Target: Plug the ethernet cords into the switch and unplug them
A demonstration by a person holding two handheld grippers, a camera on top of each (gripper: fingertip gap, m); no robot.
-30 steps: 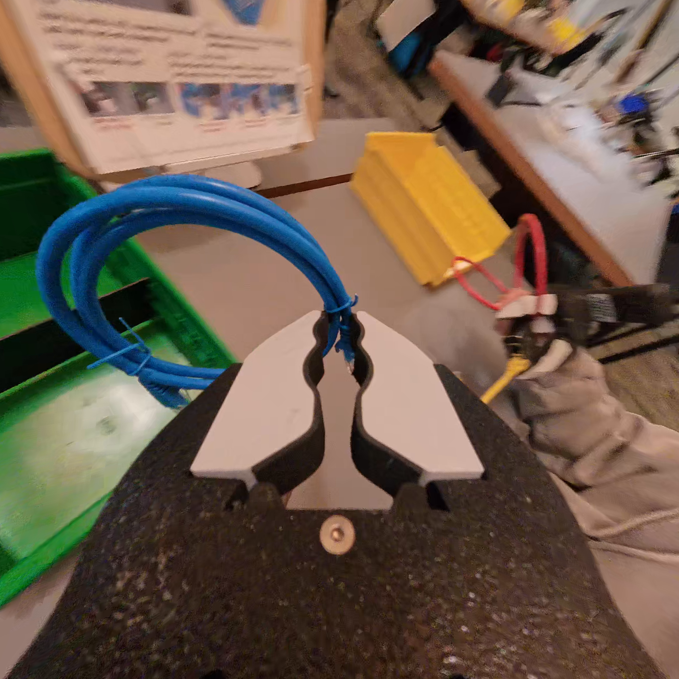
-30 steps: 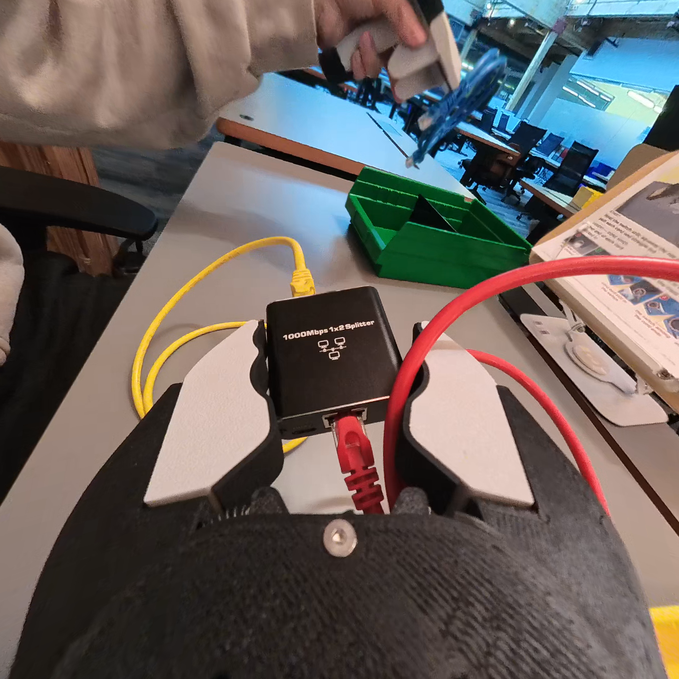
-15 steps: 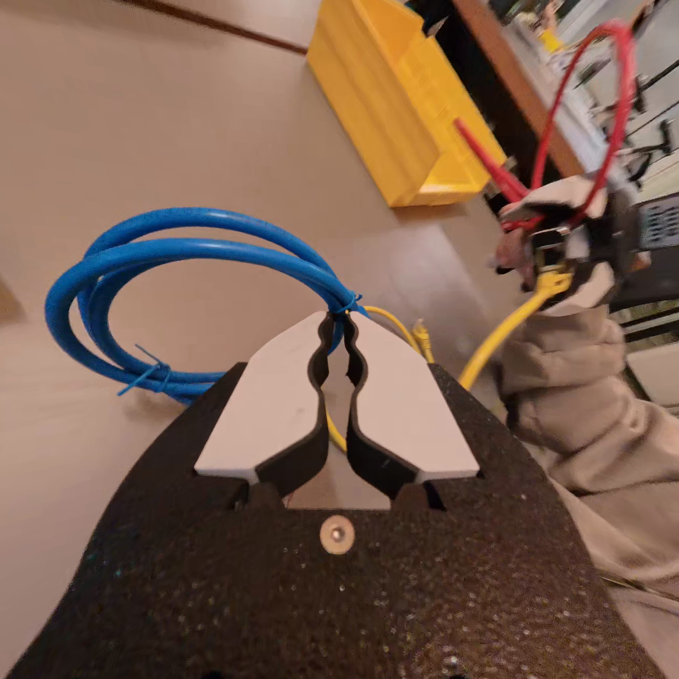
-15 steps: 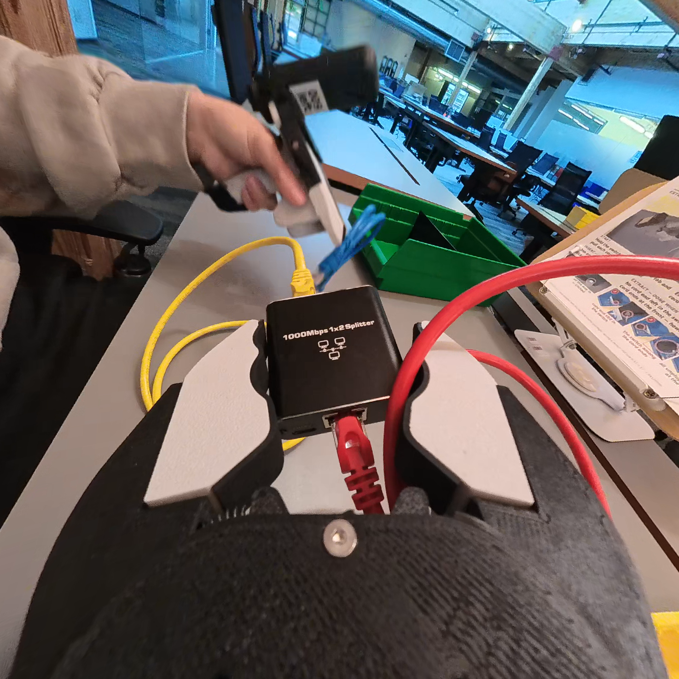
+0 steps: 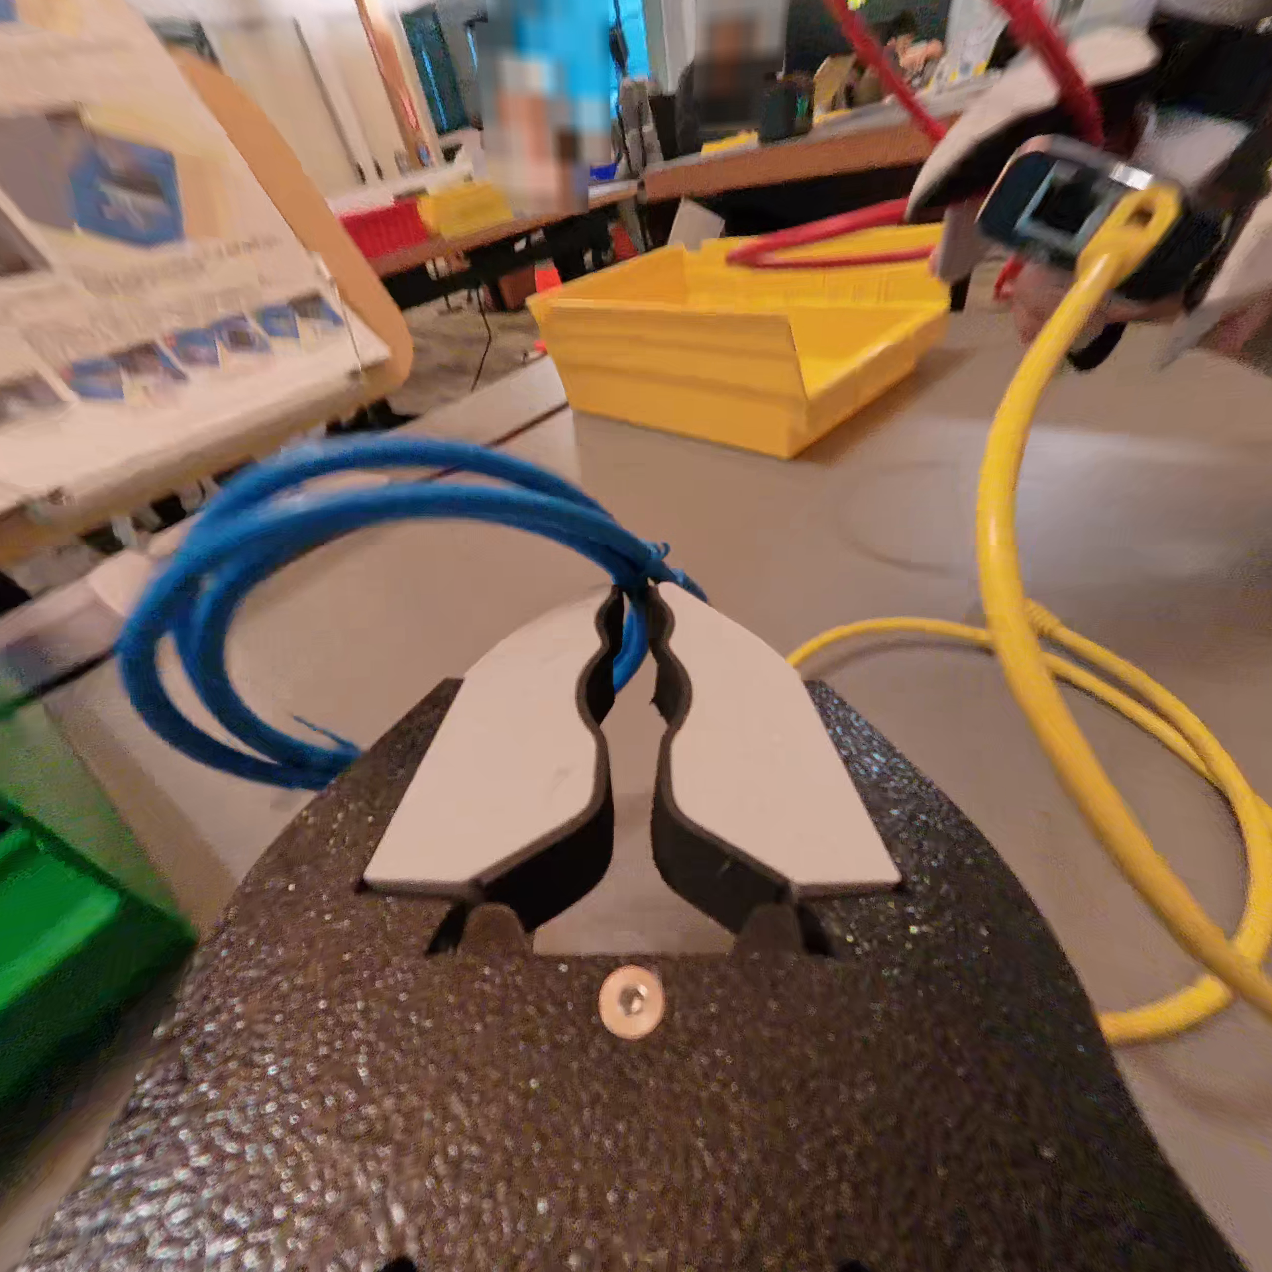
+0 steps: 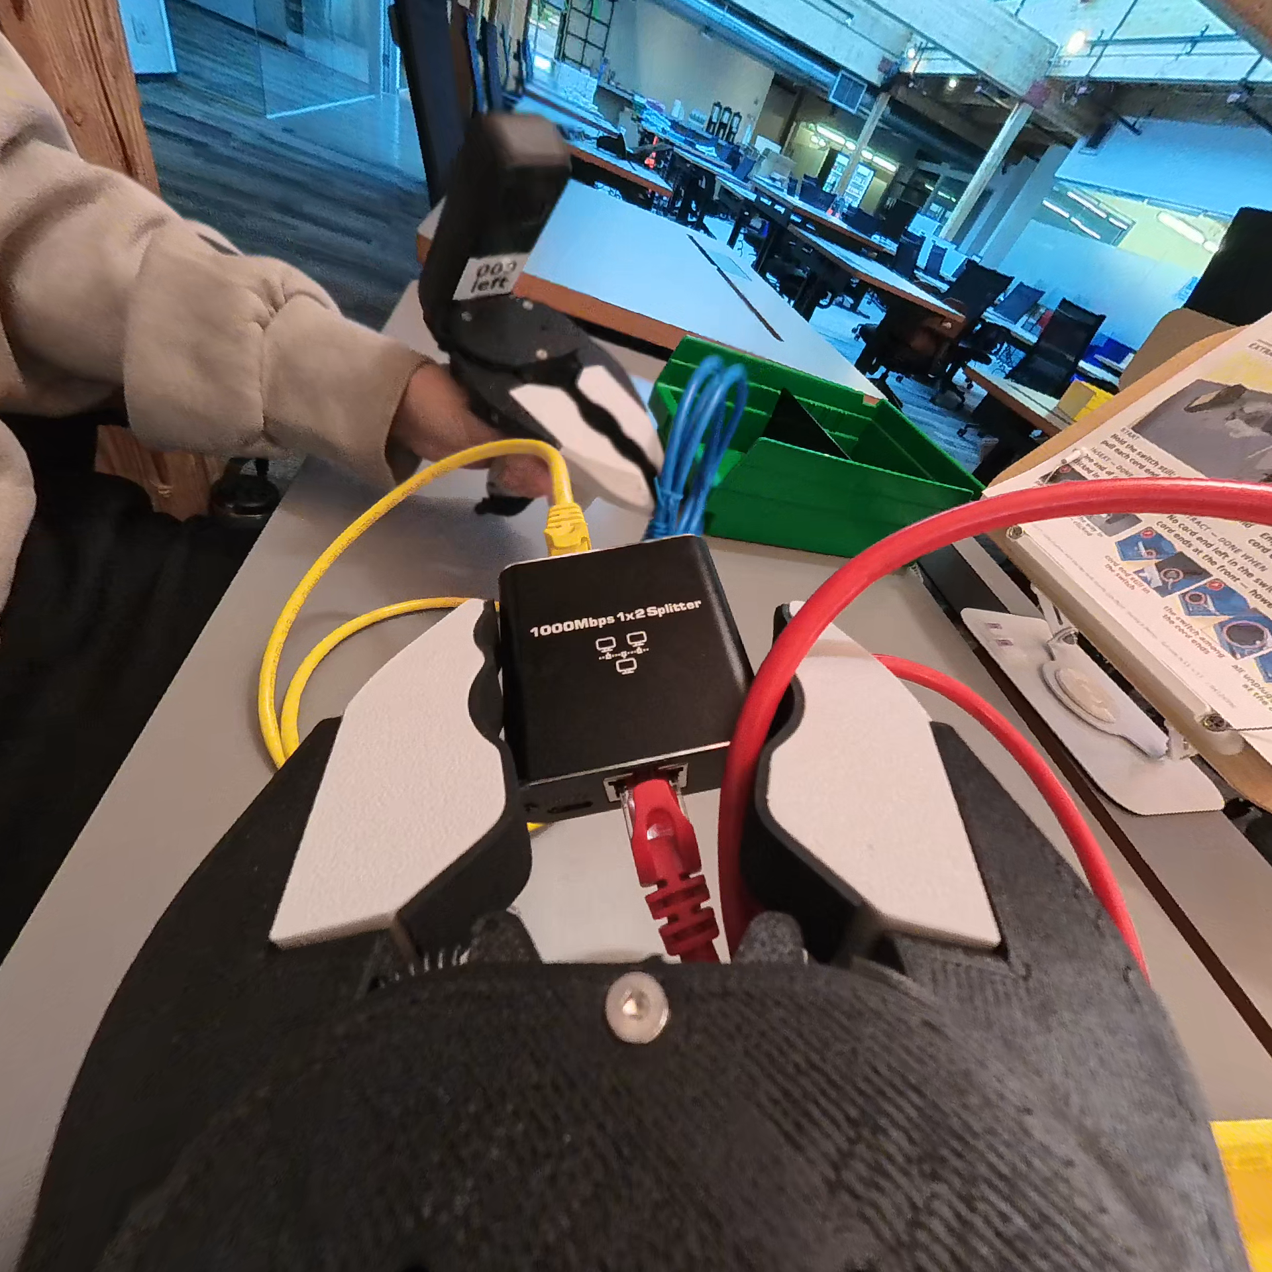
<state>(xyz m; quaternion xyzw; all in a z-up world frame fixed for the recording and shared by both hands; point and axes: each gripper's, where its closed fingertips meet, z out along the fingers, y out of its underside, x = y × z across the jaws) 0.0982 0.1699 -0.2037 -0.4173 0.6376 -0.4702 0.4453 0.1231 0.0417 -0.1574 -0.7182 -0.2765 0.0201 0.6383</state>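
Note:
My right gripper [image 6: 637,619] is shut on the black switch [image 6: 619,674], held just above the grey table [image 6: 172,791]. A red cord [image 6: 661,846] is plugged into its near port and loops up past the right finger. A yellow cord [image 6: 564,530] is plugged into its far side. My left gripper [image 5: 637,606] is shut on a bundled blue cord [image 5: 275,550] near one end. It shows in the right wrist view [image 6: 619,447], just beyond the switch, with the blue cord [image 6: 695,440] hanging from it. The left wrist view shows the switch [image 5: 1060,206] at upper right, one open port beside the yellow cord [image 5: 1019,550].
A green bin [image 6: 826,468] stands beyond the switch, and a yellow bin [image 5: 743,344] across the table. An instruction board [image 6: 1170,516] leans on a white stand base [image 6: 1087,723] at the right. A person's sleeve [image 6: 172,344] reaches in from the left. About 15 cm separates my left fingertips from my right.
My left gripper has come down from above with the blue cord to table height, close to the switch's far side. My right gripper has kept still on the switch.

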